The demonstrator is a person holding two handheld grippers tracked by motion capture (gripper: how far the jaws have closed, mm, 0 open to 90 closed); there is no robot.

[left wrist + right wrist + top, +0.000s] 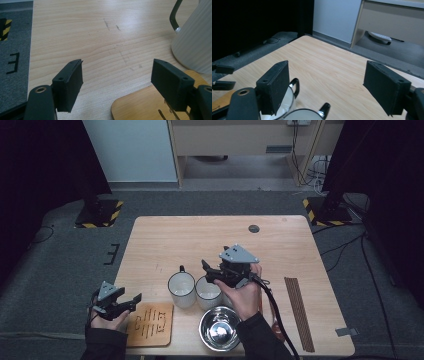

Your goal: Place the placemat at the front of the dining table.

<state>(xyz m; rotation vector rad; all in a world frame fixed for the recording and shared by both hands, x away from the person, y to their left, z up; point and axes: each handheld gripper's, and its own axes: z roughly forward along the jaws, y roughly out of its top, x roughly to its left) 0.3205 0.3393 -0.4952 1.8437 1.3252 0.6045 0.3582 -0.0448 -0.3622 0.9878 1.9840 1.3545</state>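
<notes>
The right gripper [210, 270] is held, fingers spread, above two white ribbed mugs [181, 289]; the left gripper's [131, 301] fingers are spread at the light wooden desk's [200, 237] near left edge.

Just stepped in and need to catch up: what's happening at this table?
A person holds a gripper in each hand; both are open and hold nothing. The right gripper hovers over two white mugs, behind a steel bowl. The left gripper hangs by the table's left edge, near a wooden board.

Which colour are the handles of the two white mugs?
Black handles on both mugs, best seen in the right gripper view.
</notes>
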